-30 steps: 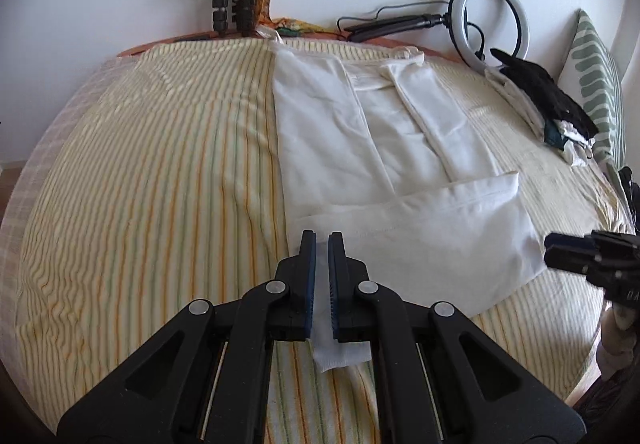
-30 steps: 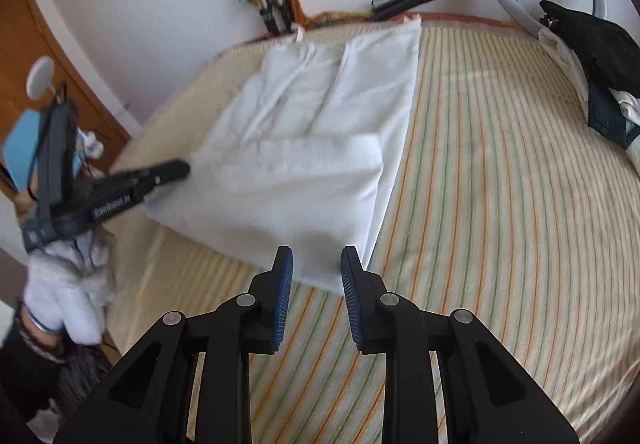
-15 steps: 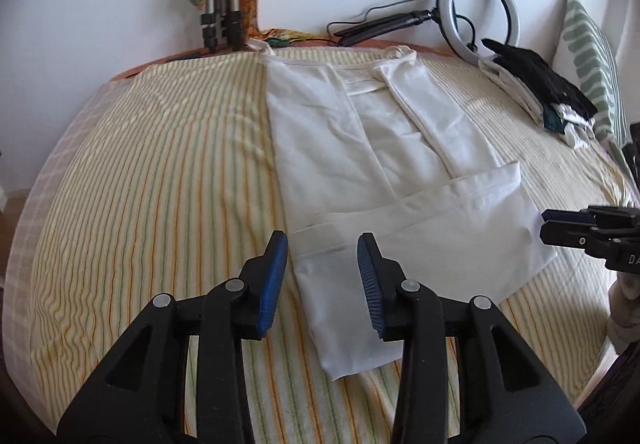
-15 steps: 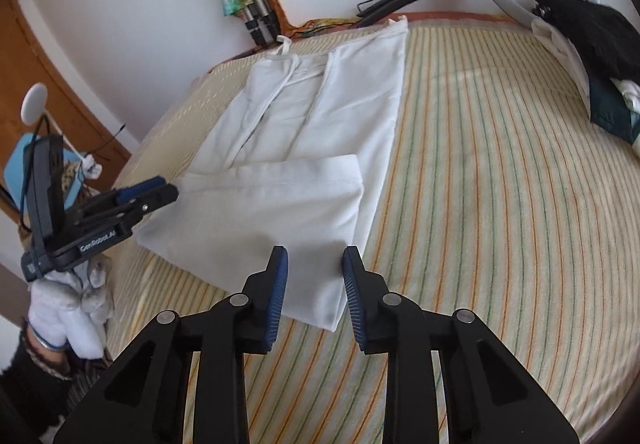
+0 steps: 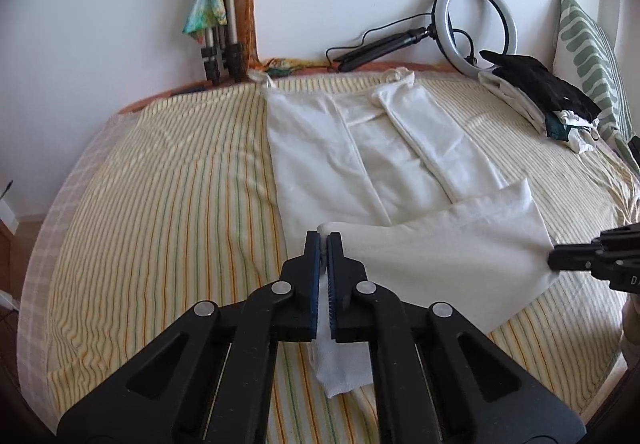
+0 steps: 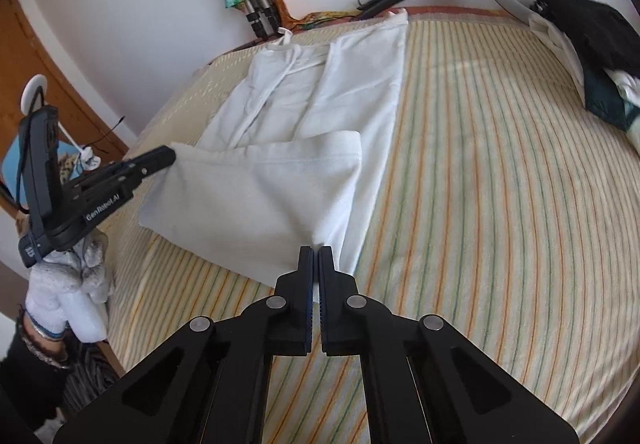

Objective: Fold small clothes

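The white cotton garment (image 5: 360, 163) is lying flat on the yellow striped bedspread (image 5: 160, 203), its strapped end lying toward the wall and its near end folded back over itself into a doubled band (image 6: 256, 195).

The left tongs (image 5: 323, 240) are closing narrowly on the left corner of that folded band, with white cloth showing between the black fingers (image 5: 312, 264) and hanging below them. In the right wrist view the left tongs (image 6: 168, 155) are reaching in from the left and touching the same corner, carried by a white-gloved hand (image 6: 68, 292).

The right tongs (image 6: 315, 254) are pinching the opposite near corner of the garment, jaws almost together with a sliver of fabric between them. In the left wrist view the right tongs (image 5: 560, 264) are meeting the right corner of the fold.

A white ring light on a black stand (image 5: 476, 23) is resting against the wall behind the bed. A pile of black and white clothes (image 5: 548, 95) is sitting near a green patterned pillow (image 5: 588, 55). A folded tripod with a colourful scarf (image 5: 216, 3) is leaning on the wall.
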